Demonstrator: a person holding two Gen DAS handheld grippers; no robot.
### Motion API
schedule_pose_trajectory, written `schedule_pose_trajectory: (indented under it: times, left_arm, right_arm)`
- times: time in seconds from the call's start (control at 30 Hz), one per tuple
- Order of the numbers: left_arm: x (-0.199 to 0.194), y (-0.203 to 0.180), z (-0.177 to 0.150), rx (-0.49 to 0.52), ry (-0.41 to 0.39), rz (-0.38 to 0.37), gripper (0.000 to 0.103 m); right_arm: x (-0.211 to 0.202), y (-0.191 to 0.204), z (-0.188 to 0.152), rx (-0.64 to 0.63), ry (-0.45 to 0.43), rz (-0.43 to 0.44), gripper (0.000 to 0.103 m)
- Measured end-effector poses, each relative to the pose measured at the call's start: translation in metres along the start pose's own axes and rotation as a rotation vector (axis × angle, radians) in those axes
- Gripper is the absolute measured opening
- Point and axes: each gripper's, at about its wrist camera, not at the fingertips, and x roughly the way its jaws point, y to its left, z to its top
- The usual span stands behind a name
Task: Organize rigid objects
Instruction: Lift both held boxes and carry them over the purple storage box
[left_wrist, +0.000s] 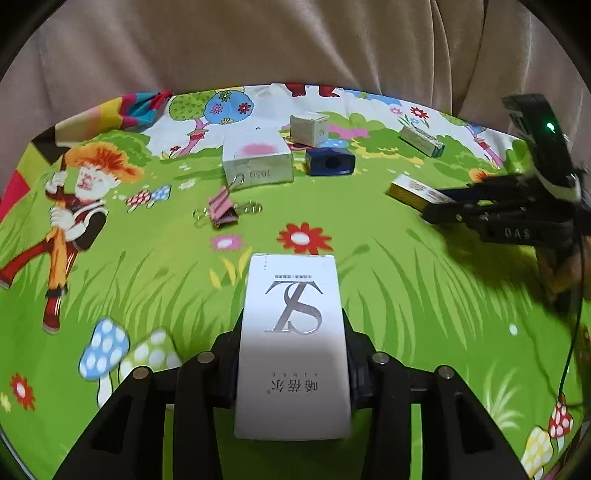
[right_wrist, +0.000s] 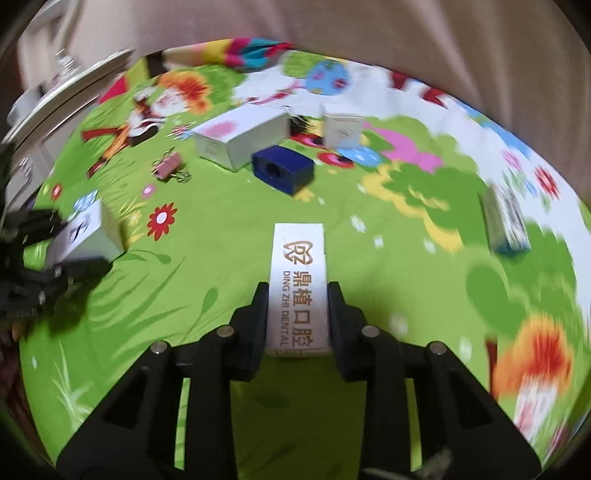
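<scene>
With our left gripper (left_wrist: 293, 354) clamped on the white box (left_wrist: 293, 343) and our right gripper (right_wrist: 297, 314) on the dental box (right_wrist: 298, 288), both above the cloth (left_wrist: 369, 277), we should lower them level beside the other boxes.

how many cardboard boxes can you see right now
5: white S-logo box in the left hand-held gripper; white dental box in the right hand-held gripper; on the cloth, large white pink-printed box, small cream box, slim teal-ended box. Others may be hidden.
</scene>
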Motion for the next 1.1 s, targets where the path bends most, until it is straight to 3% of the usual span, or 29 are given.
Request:
schedule_pose_trajectory:
  times: [0.17,0.37,0.47,0.53,0.63,0.7,0.8,0.9,1.1]
  left_arm:
    - [-0.026,-0.007,-0.029,-0.014,0.011,-0.009,0.042]
    - [-0.057,-0.025,-0.048,-0.045,0.013,-0.069,0.042]
    - [-0.094,-0.040,-0.041,-0.022,-0.101,-0.065,0.042]
    - [-0.132,-0.048,-0.032,-0.013,-0.241,-0.061,0.042]
    - [-0.199,-0.057,-0.028,0.002,-0.522,-0.034,0.043]
    - [-0.232,-0.058,-0.031,0.002,-0.669,-0.027,0.043]
    - [-0.262,-0.061,-0.037,0.008,-0.806,-0.011,0.043]
    - [-0.275,-0.065,-0.043,0.024,-0.859,-0.001,0.043]
    - [-0.273,-0.065,-0.042,0.039,-0.833,-0.001,0.043]
  right_arm:
    - [-0.042,0.050,-0.051,0.077,0.004,-0.117,0.034]
    - [-0.103,0.083,-0.113,0.218,-0.085,-0.134,0.034]
    - [-0.144,0.094,-0.116,0.243,-0.202,-0.149,0.034]
    - [-0.182,0.098,-0.112,0.259,-0.352,-0.145,0.034]
    - [-0.254,0.114,-0.107,0.241,-0.668,-0.169,0.034]
    - [-0.289,0.133,-0.108,0.201,-0.819,-0.238,0.034]
    - [-0.320,0.160,-0.109,0.138,-0.935,-0.364,0.035]
    - [-0.336,0.180,-0.110,0.101,-0.995,-0.436,0.035]
    - [-0.339,0.199,-0.109,0.049,-1.000,-0.465,0.035]
